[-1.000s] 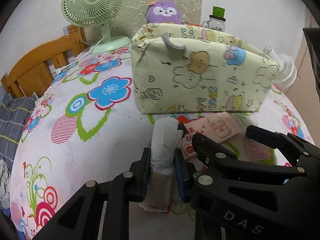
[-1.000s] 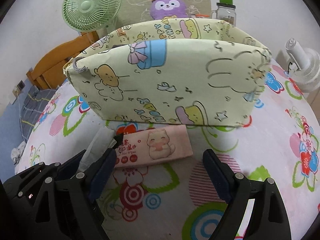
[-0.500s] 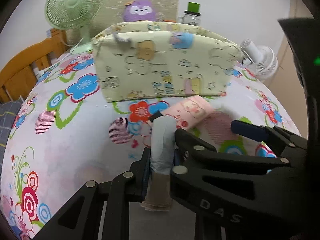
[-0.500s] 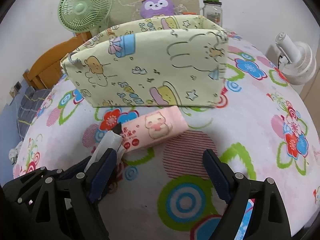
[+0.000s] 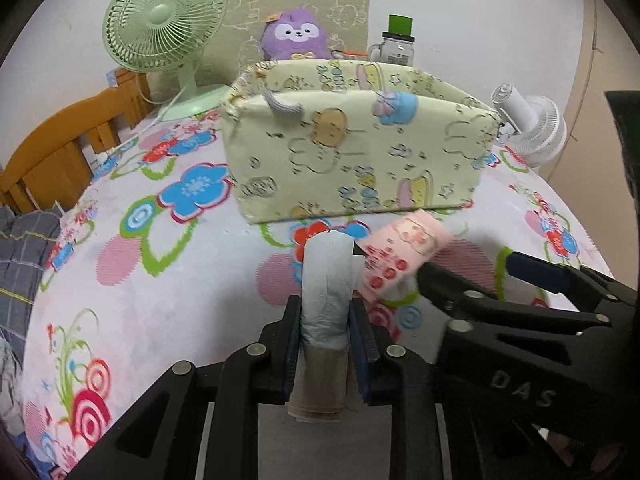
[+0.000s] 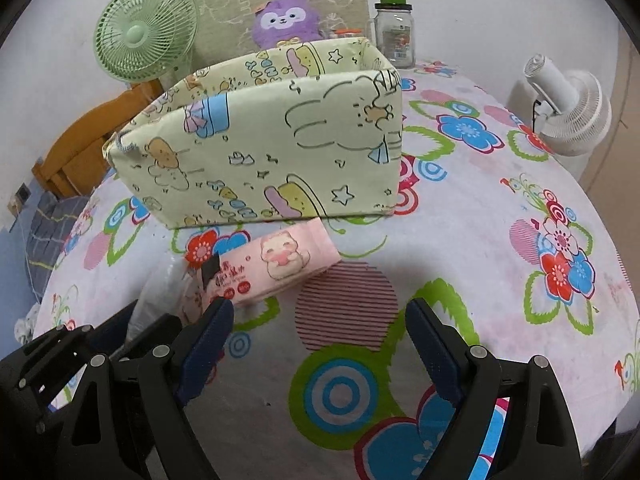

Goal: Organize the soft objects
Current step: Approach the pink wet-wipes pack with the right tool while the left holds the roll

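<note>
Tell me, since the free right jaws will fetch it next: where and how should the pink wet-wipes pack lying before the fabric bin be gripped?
Grip the flat pink wet-wipes pack across its short width near the middle, coming down from above. It lies flat and slanted on the flowered tablecloth, so turn the open right gripper to straddle its long edges.

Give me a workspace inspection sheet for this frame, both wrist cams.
Surface: floral tablecloth, round table.
Job's things: fabric storage bin, open top; pink wipes pack lying in front of it; pale folded soft item.
Clutter: green desk fan, white fan, lidded jar, purple plush.
Grippers: left hand-held gripper shut on the folded item; right hand-held gripper open, empty.
Cables: fan cord.
Surroundings: wooden chair, wall.
</note>
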A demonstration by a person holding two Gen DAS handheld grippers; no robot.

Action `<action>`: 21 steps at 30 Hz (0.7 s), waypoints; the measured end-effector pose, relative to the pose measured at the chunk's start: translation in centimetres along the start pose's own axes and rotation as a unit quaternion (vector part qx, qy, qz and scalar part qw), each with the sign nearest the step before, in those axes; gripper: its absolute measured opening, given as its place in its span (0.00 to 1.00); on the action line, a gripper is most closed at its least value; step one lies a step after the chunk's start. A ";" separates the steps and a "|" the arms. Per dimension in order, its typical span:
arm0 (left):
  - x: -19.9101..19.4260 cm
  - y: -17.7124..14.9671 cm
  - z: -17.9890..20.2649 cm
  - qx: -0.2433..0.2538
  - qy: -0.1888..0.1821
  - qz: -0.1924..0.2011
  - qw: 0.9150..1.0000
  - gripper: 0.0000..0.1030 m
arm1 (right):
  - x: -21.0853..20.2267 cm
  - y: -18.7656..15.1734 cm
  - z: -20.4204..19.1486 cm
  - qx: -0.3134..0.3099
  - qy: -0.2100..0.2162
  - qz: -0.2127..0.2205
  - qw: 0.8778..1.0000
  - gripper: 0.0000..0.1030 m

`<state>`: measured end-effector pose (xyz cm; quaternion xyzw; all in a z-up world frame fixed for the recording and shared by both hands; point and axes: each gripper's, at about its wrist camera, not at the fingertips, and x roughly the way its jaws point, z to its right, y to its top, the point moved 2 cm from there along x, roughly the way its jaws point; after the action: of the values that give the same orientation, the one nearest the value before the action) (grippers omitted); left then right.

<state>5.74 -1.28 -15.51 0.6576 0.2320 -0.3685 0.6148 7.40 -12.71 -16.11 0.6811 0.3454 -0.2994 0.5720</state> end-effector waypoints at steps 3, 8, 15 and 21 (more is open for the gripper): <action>0.2 0.7 -0.7 0.008 0.008 0.002 1.000 0.22 | 0.1 0.5 -0.3 0.012 -0.003 -0.001 1.000 0.88; 1.0 1.7 -1.5 0.027 0.012 -0.002 1.000 0.22 | 0.9 1.4 -1.2 0.028 -0.015 -0.015 0.999 0.88; 2.0 3.1 -2.5 0.051 -0.001 -0.009 0.999 0.22 | 2.5 2.5 -1.7 0.067 -0.030 -0.032 0.997 0.86; 2.8 3.4 -2.9 0.065 -0.014 -0.020 0.998 0.22 | 3.5 3.1 -1.8 0.101 -0.050 -0.039 0.993 0.81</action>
<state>10.68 0.66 -15.60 0.6860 0.2119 -0.4044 0.5665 11.96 -10.77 -16.87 0.7057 0.3107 -0.3882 0.5047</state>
